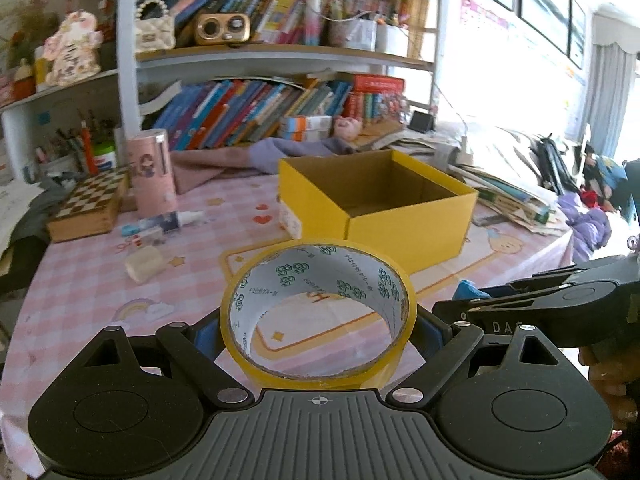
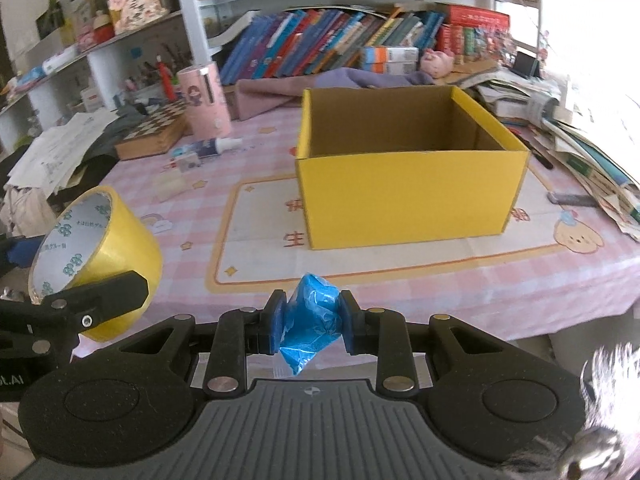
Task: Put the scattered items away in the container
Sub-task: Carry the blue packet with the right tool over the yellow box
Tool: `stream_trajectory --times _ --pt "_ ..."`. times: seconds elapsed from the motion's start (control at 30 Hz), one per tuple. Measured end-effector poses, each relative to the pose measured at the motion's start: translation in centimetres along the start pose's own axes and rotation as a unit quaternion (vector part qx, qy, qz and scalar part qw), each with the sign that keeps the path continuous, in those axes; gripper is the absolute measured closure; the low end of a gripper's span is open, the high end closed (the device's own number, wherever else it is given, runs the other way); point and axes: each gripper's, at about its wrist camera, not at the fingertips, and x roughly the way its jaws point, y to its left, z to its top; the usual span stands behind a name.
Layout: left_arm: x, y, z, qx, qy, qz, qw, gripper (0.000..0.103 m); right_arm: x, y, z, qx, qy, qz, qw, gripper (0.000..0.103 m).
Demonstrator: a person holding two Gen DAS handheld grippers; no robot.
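Tape roll (image 1: 318, 312) (in left gripper (image 1: 318, 330)): core axis toward box (image 1: 408, 228).

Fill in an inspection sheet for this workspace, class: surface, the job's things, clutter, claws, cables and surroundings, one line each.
Surface: pink checked tablecloth with cartoon prints.
Job's things: open yellow box, no contents visible; yellow tape roll; crumpled blue wrapper; small cream roll and small bottle lying on the cloth.
Clutter: chessboard box, pink cylinder, purple cloth, stacked papers.
Claws: left claw spread wide, gripping the tape roll; right claw shut on the blue wrapper.
Cables: nothing seen.
Surroundings: bookshelves full of books, bright window at right.
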Motion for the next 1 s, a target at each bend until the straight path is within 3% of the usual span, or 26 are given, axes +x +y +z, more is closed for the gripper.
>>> stream_trajectory --times 1.0 --pt "6.1 -4.6 3.3 0.059 0.01 -0.075 0.9953 0.011 0.5 -6.8 1.4 0.058 -0.005 -0.062 0.996 0.077"
